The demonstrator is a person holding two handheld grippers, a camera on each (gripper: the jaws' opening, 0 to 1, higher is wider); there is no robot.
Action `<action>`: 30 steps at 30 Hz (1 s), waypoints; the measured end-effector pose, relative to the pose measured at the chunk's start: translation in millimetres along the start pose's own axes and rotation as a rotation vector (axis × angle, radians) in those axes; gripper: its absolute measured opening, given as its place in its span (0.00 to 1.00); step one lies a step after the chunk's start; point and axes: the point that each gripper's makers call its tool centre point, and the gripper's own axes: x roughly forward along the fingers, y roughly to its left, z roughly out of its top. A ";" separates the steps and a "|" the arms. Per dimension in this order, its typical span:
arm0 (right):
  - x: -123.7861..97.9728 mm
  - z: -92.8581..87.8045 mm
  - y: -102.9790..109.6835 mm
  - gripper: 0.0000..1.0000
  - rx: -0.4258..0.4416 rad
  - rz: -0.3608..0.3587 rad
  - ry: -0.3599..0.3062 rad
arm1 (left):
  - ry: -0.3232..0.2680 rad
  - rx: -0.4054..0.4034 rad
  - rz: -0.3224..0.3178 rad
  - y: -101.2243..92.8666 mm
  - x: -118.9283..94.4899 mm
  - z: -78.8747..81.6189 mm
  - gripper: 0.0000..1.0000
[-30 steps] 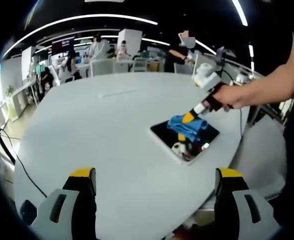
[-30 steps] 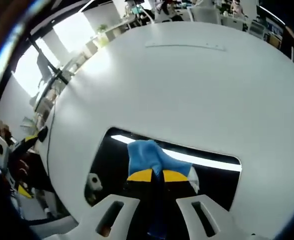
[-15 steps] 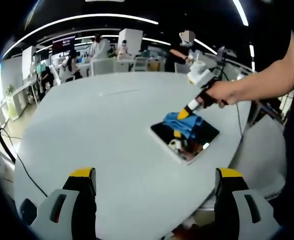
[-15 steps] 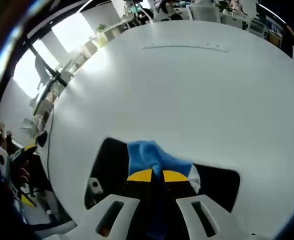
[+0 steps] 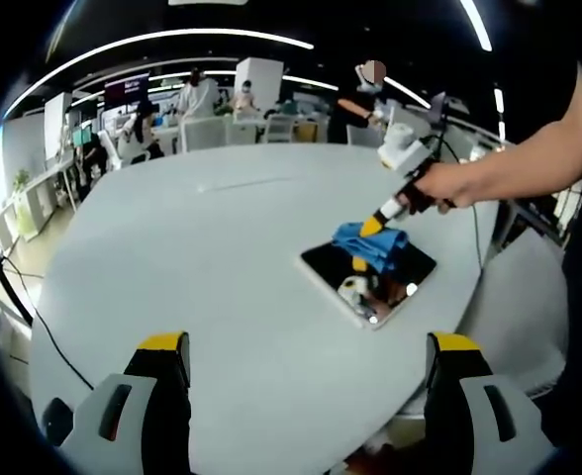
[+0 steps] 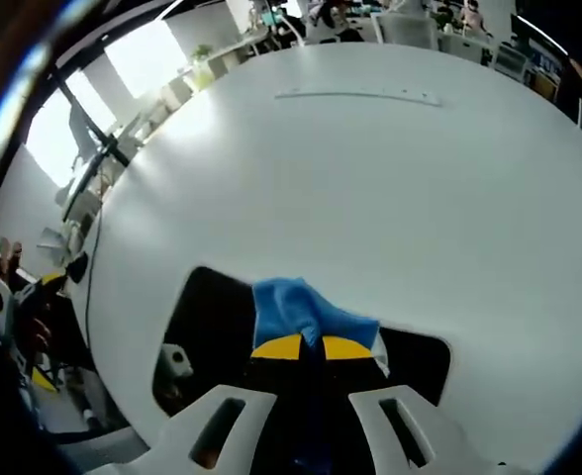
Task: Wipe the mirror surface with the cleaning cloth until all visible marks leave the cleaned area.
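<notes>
My right gripper (image 6: 301,348) is clamped on the crumpled blue cleaning cloth (image 6: 289,309), its yellow-tipped jaws pressed together with the cloth bunched ahead of them. The cloth sits on the dark rectangular mirror with a pale frame (image 6: 212,307), toward the mirror's far edge. In the left gripper view, the right gripper (image 5: 374,225) comes down at a slant onto the cloth (image 5: 372,243) on the mirror (image 5: 331,265). My left gripper (image 5: 308,348) hangs well back from the mirror with its jaws wide apart, holding nothing. The mirror lies flat on the broad white oval surface (image 6: 370,188), near the edge closest to me. As for progress, I judge the wiping to be under way: the glass is full of reflections, and I cannot tell marks from those, so I cannot call it clean. The near part of the mirror looks to need passes yet.
</notes>
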 end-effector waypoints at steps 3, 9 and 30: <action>-1.0 -1.1 -4.7 0.00 0.003 -0.005 0.000 | -0.002 0.002 -0.005 -2.1 2.3 1.5 1.00; -4.2 -2.8 -15.1 0.00 0.005 -0.021 0.004 | -0.009 0.003 -0.008 -4.1 4.1 4.1 1.00; -7.4 -10.0 -20.9 0.00 0.012 -0.040 -0.003 | 0.003 0.025 -0.002 -3.4 -0.6 4.9 1.00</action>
